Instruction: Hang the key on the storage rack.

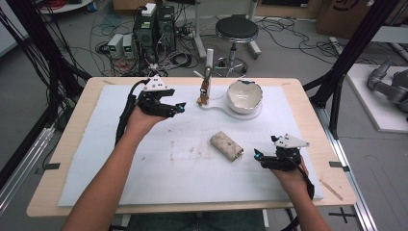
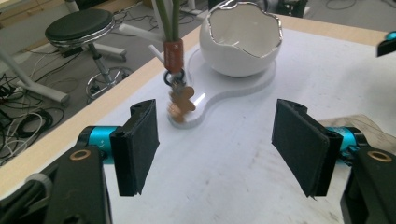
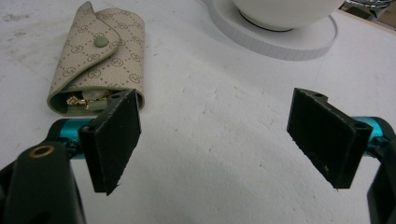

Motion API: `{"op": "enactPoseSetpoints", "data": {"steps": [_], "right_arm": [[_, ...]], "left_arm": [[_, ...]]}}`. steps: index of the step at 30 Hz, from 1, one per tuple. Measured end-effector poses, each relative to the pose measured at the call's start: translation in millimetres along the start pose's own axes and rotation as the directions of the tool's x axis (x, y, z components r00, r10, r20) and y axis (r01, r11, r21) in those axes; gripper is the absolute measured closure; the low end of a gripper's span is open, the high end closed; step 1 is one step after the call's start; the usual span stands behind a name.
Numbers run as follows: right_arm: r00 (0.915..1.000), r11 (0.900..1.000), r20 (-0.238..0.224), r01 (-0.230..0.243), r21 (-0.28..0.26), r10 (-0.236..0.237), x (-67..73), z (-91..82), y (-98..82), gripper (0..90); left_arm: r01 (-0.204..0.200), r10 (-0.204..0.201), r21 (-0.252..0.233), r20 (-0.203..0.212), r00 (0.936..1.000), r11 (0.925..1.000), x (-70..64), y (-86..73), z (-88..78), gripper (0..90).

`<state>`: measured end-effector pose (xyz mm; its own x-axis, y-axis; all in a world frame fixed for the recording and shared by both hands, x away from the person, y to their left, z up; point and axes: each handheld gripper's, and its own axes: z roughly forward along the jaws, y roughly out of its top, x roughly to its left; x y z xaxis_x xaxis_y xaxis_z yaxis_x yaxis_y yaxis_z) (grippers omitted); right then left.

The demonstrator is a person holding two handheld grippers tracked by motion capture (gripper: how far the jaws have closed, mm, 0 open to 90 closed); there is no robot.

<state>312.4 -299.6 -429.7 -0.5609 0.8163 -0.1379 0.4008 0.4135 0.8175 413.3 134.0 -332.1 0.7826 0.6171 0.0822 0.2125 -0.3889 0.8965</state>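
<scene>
A beige patterned key pouch point(image 1: 226, 146) lies snapped shut on the white mat point(image 1: 144, 163), gold hooks showing at its open end point(image 3: 84, 100). A key bunch on a red-brown fob point(image 2: 180, 93) hangs from a small white stand point(image 1: 208, 62) on a white base point(image 2: 219, 95), beside a white eggshell-shaped bowl point(image 1: 244, 95). My left gripper point(image 1: 179, 108) hovers open just left of the stand, its jaws wide apart and empty point(image 2: 217, 149). My right gripper point(image 1: 258, 156) rests open near the pouch's right end, nothing between its jaws point(image 3: 219, 144).
The mat covers most of a wooden table point(image 1: 72, 139). Beyond the far edge stand a black stool point(image 1: 236, 30), computer boxes point(image 1: 154, 29) and tangled cables. Black frame posts point(image 1: 351, 53) rise at the right.
</scene>
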Motion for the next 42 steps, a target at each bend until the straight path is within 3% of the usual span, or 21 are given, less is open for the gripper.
{"op": "enactPoseSetpoints", "data": {"steps": [12, 15, 20, 23, 26, 31, 42], "right_arm": [[1.0, 1.0, -0.002, -0.001, -0.004, 0.001, 1.5, 5.3, 4.4, 17.8], [1.0, 1.0, 0.0, 0.002, 0.001, -0.002, 1.5, 6.0, 4.0, 17.8], [1.0, 1.0, 0.007, -0.006, 0.0, 0.006, -0.5, 3.9, 2.6, 17.7], [0.9999, 1.0, 0.011, -0.012, -0.001, 0.012, -1.1, 2.9, 2.4, 17.7], [0.9999, 1.0, 0.011, -0.011, -0.004, 0.011, -0.8, 3.3, 2.9, 17.7], [1.0, 1.0, 0.007, -0.005, -0.004, 0.005, -0.1, 4.7, 3.4, 17.7], [1.0, 1.0, 0.008, -0.006, 0.001, 0.006, -0.5, 5.8, 2.9, 17.8]], "left_arm": [[0.013, -0.013, -0.005, 0.031, 0.9994, 0.9999, -18.6, -46.2, -36.6, 25.7], [0.044, -0.042, -0.019, 0.054, 0.9976, 0.9989, -21.8, -56.8, -44.0, 23.7], [0.126, -0.12, -0.053, 0.097, 0.9879, 0.9906, -22.6, -73.7, -53.3, 22.3], [0.121, -0.115, -0.058, 0.093, 0.989, 0.991, -22.3, -80.8, -58.3, 20.4], [0.084, -0.077, -0.069, 0.087, 0.9932, 0.9941, -22.7, -86.6, -65.0, 20.0], [0.094, -0.087, -0.075, 0.086, 0.9925, 0.9928, -20.6, -95.9, -74.0, 18.7], [0.116, -0.114, -0.079, 0.031, 0.993, 0.9901, -11.8, -103.8, -81.7, 18.5]]}}
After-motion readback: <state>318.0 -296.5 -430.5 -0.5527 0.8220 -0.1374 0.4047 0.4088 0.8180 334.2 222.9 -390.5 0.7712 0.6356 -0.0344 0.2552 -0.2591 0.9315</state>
